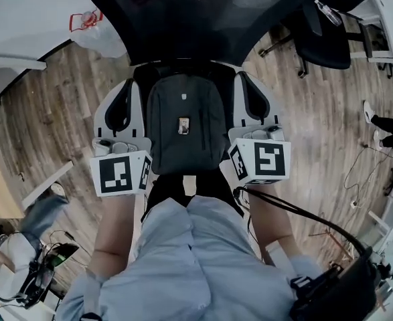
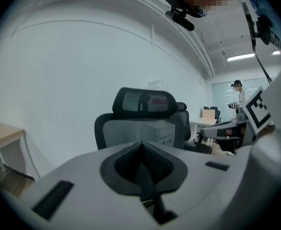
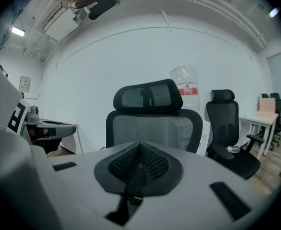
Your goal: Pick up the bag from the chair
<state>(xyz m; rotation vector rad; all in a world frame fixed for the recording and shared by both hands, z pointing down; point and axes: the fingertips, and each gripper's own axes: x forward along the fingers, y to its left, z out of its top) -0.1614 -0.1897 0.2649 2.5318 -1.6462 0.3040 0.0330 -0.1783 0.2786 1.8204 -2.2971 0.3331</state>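
A dark grey backpack hangs between my two grippers in the head view, in front of the black mesh chair. It hides the chair seat. My left gripper sits at the bag's left shoulder and my right gripper at its right shoulder. In the left gripper view the left gripper is shut, with a dark strap pinched between its pads. The right gripper is likewise shut on a dark strap. Both gripper views face the chair back.
A second black chair stands to the right with a bottle on it. A clear plastic bag lies at the back left. A wooden desk is at the left. A person stands far off. Cables trail at my right.
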